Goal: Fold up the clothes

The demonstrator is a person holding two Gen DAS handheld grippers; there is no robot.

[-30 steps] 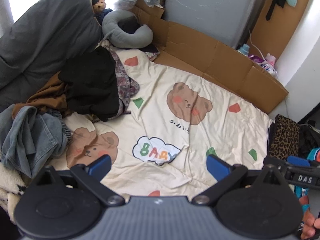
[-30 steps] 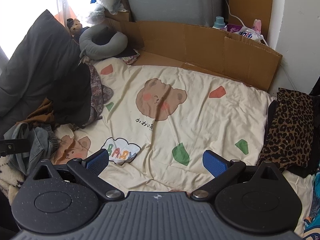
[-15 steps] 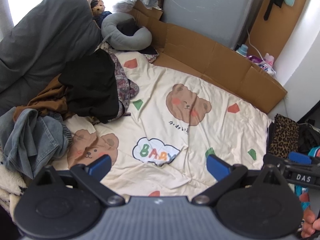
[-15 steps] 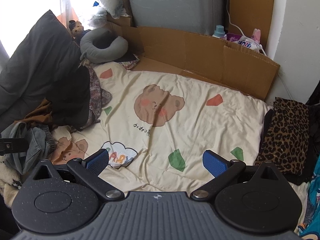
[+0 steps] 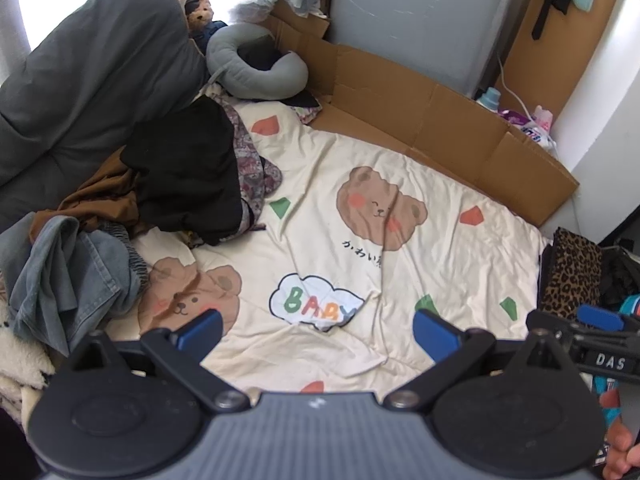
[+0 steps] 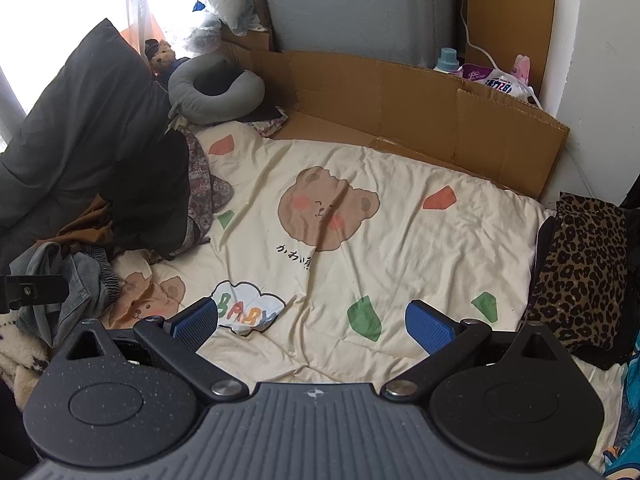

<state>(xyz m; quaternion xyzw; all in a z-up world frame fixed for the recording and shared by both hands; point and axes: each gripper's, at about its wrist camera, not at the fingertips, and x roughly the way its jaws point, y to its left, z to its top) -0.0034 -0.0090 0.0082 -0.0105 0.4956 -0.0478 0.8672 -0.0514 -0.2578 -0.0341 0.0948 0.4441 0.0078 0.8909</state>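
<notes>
A heap of unfolded clothes lies at the left of a cream bear-print blanket (image 5: 400, 280) (image 6: 400, 264): a black garment (image 5: 188, 176) (image 6: 152, 196) on top, a brown one (image 5: 100, 200) under it, blue denim (image 5: 60, 276) (image 6: 68, 284) nearest me. A folded leopard-print garment (image 5: 576, 276) (image 6: 580, 272) rests at the right edge. My left gripper (image 5: 318, 332) hovers open above the blanket's near part, holding nothing. My right gripper (image 6: 312, 322) is open too, likewise above the blanket, and it also shows at the right edge of the left wrist view (image 5: 600, 320).
A dark grey cushion (image 5: 88, 80) leans at the far left, with a grey neck pillow (image 5: 256, 68) and a small plush bear (image 5: 200, 12) behind. Flattened cardboard (image 6: 420, 108) lines the far side against a grey panel. Bottles and packets (image 6: 488, 76) stand at the back right.
Both grippers have drawn back and risen a little, so the blanket and clothes sit lower and smaller in view. The jaws stayed open and no garment moved.
</notes>
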